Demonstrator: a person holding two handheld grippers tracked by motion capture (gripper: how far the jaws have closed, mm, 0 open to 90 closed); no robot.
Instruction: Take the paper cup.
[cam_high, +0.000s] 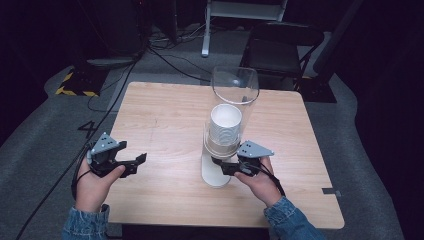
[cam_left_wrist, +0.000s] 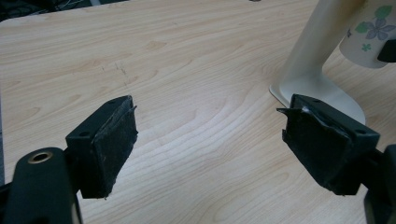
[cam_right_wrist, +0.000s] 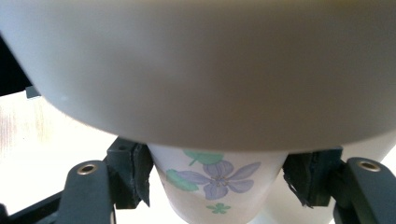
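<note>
Right gripper (cam_right_wrist: 217, 175) around flowered cup (cam_right_wrist: 217, 186).

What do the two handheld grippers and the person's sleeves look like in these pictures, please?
Both the left gripper and the right gripper are black, each topped by a grey three-cornered plate and trailing a black cable. Their jaws carry worn black pads. The person wears blue denim sleeves.

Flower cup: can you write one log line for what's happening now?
right claw: around flower cup under dispenser | left claw: open, holding nothing, over table
</note>
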